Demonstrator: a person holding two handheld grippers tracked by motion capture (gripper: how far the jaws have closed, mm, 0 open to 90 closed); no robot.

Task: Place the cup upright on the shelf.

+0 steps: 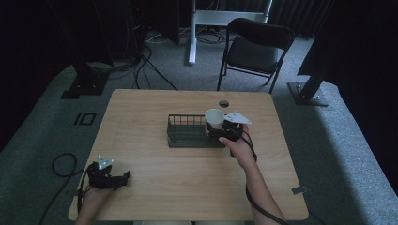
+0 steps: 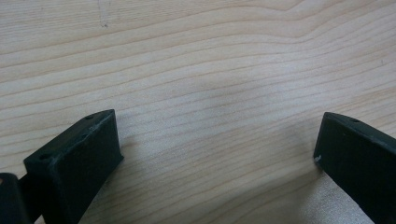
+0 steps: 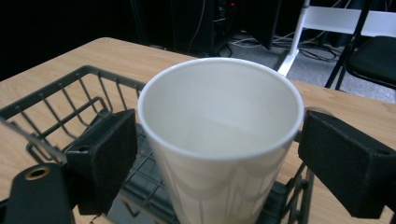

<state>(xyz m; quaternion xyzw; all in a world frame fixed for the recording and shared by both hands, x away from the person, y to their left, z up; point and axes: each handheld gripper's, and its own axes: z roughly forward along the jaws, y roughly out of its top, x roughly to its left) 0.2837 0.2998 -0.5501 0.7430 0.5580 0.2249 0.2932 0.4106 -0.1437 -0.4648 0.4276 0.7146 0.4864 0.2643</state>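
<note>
The right gripper (image 1: 224,127) pinches a white paper cup (image 3: 219,140) upright over the right end of the black wire basket (image 1: 187,131), which sits mid-table toward the far edge. It looks like a placing or lifting step; which one cannot be told. Next, the cup must clear the basket's wires. The left gripper (image 1: 115,179) rests spread near the table's (image 1: 155,178) near left corner. No readable writing or brand shows.

Dim room, grey carpet floor (image 1: 328,140), black folding chair (image 1: 256,49) behind wooden table (image 1: 141,108), white desk leg (image 1: 192,33), floor cables (image 1: 145,65), dark curtains.
</note>
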